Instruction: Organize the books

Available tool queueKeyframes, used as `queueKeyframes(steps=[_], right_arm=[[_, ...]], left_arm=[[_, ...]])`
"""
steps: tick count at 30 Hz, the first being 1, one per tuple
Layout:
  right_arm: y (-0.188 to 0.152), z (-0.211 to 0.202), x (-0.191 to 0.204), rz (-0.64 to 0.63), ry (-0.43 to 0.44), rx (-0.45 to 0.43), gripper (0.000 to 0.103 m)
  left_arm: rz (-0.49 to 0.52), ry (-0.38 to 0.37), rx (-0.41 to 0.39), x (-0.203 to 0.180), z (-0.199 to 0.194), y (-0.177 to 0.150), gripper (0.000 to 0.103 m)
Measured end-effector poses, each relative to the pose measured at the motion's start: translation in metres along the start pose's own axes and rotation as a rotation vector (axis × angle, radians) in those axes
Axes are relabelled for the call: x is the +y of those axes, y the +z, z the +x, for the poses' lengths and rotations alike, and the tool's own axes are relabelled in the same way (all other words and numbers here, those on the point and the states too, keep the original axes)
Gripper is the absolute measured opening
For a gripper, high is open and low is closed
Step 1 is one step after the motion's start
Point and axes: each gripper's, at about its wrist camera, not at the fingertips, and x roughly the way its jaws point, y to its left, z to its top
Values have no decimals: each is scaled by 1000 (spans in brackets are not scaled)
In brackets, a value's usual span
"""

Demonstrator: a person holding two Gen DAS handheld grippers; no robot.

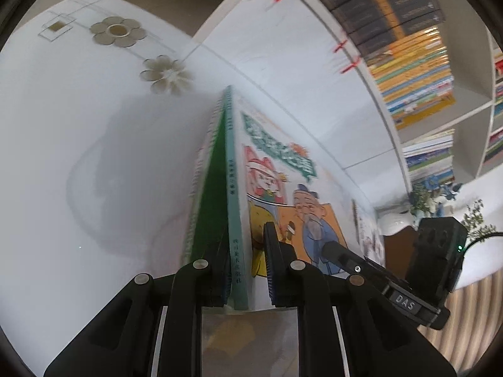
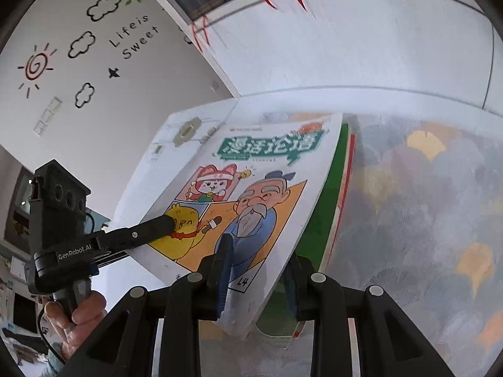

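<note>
Books: a stack with a cartoon-cover book (image 2: pixel 251 194) on the outside, held off the surface by both grippers. The cover carries a green banner of large Chinese characters toward 12 o'clock, drawings of a bearded old man in blue, a yellow chick and a pink-haired figure, and the mark "L4" near its lower edge. A green book (image 2: pixel 327 207) lies against its back, with a red-edged one beyond; in the left wrist view the teal spine (image 1: pixel 234 188) bears small Chinese print, too blurred to read.

Right gripper (image 2: pixel 257 286): jaws narrow, clamped on the stack's lower edge, one finger (image 2: pixel 223 270) on the cover, the other behind the green book.

Left gripper (image 1: pixel 242 270): jaws narrow, gripping the stack at the spine end, one pad (image 1: pixel 270 260) flat on the cover.

In the right wrist view the left unit sits at 9 o'clock, labelled "GenRobot.AI", in a bare hand (image 2: pixel 75 320). In the left wrist view the right unit at 4 o'clock reads "DAS".

Wall lettering (image 2: pixel 133 36) at 11 o'clock reads "Life is Sweet". A bookshelf (image 1: pixel 408 47) with dark and coloured spines fills 1 o'clock of the left view.
</note>
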Motion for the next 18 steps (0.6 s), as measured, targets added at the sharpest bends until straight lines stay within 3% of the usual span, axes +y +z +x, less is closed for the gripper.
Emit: queueKeyframes(steps=[6,9,12,18], right_arm=[[-9,12,-8,72,-23,35,28],[-11,14,-9,72,-41,52,31],[-15,7,-11,86,-35,49,41],[-31,-8,-11,82,-35,46,41]], left_arm=[[-50,54,-13,11,-2,-2,13],[-36,128,-25,13,-12,-4,13],[-19,152,-4,12,-16,-12,13],[14,242,-15,-2,-25,-28,13]])
